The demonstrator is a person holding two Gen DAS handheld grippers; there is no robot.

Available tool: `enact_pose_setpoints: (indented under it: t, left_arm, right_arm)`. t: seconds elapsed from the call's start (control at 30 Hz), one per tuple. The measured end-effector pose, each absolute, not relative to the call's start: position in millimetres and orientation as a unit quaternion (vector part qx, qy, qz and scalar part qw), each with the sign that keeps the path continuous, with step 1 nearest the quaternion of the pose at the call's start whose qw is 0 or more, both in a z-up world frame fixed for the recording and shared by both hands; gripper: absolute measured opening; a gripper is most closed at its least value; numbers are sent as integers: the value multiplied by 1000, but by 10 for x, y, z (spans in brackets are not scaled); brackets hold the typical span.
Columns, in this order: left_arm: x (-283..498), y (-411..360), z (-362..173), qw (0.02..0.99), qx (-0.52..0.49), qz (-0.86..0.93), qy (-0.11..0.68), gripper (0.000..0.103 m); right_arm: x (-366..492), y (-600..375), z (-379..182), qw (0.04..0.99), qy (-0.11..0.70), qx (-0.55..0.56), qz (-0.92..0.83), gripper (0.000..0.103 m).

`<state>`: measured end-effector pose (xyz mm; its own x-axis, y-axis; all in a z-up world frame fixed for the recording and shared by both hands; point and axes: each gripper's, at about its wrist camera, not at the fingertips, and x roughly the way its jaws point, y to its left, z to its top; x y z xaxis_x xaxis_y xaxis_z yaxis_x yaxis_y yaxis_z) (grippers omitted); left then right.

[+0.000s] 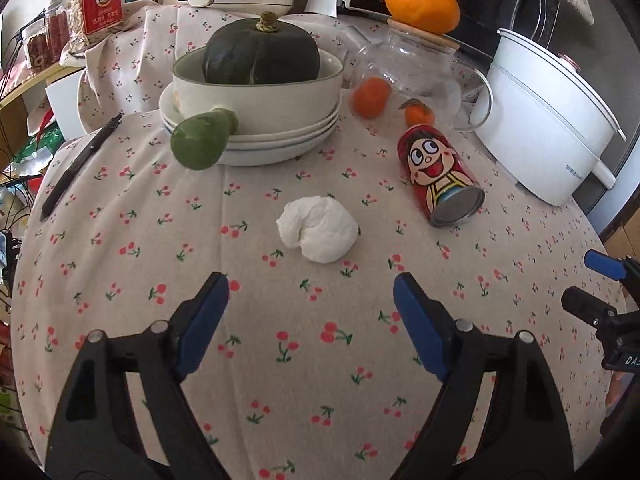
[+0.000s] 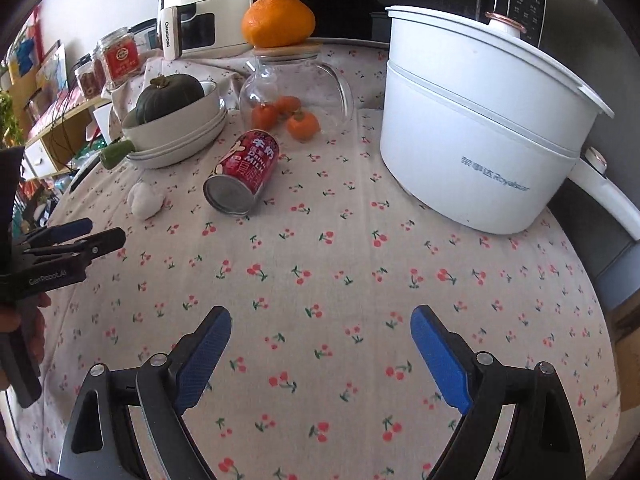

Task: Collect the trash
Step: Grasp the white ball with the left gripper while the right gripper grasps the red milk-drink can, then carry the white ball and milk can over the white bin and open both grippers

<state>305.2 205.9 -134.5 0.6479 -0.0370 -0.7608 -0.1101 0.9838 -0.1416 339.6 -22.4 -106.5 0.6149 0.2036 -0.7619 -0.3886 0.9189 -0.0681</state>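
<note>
A crumpled white tissue (image 1: 318,227) lies on the cherry-print tablecloth (image 1: 280,360), just ahead of my left gripper (image 1: 310,292), which is open and empty. A red milk drink can (image 1: 440,176) lies on its side to the tissue's right. In the right wrist view the can (image 2: 244,172) lies ahead and left of my right gripper (image 2: 320,328), which is open and empty. The tissue (image 2: 146,200) shows further left there. The left gripper (image 2: 92,234) shows at that view's left edge. The right gripper (image 1: 592,280) shows at the left wrist view's right edge.
A white electric pot (image 2: 480,128) stands at the right. A glass jug (image 2: 296,88) with an orange on its lid stands behind the can, small oranges (image 2: 304,126) beside it. A bowl with a dark squash (image 1: 260,68) sits on stacked plates. A black pen (image 1: 80,164) lies at left.
</note>
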Motion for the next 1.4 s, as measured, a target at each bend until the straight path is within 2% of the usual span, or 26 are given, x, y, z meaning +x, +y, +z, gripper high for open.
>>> enact_pose_setpoints:
  t: [0.07,0.13,0.2,0.27,0.5,0.87,0.93,0.97,1.03,1.07,1.4]
  left_arm:
    - [3196,2055,-1367,904,-94,18,417,83]
    - [3308,2053,-1401,900,-104,14,422,74]
    - [3380,2056,-1436,897,-112,8,428,50]
    - [3398,2070,-1428,899,-105,15,425,37]
    - [3178,2263,-1378,899,-139,1,415,33]
    - [2882,2377,-1351,906,-107,7,409,33]
    - [2863,2409,-1363,905,-109,9,411,33]
    - [2848,2425,-1365,905,-110,11,411,33]
    - [2851,2439,-1369,905,-112,16,411,33]
    - [2845,2442,-1365,904,-113,19,411,33]
    - [2519,2214,-998,905,-86,8,417,33]
  right_arm:
    - [3521,-170,-1103,893,401,-108,172,93]
    - [3627,-122,-1140,893,400,-107,176,93]
    - [3718,-85,-1163,894,399,-105,177,93]
    - [3792,-54,-1174,894,398,-99,183,93]
    - [3938,190,-1186,893,392,-86,203,93]
    - [4135,839,-1286,891,394,-55,220,91]
    - [4155,870,-1291,896,389,-55,208,88]
    - [4169,881,-1294,897,388,-57,204,83]
    - [4198,892,-1305,899,388,-62,194,69]
    - [4211,885,-1313,899,390,-64,189,57]
    - [3808,537,-936,898,388,-58,198,54]
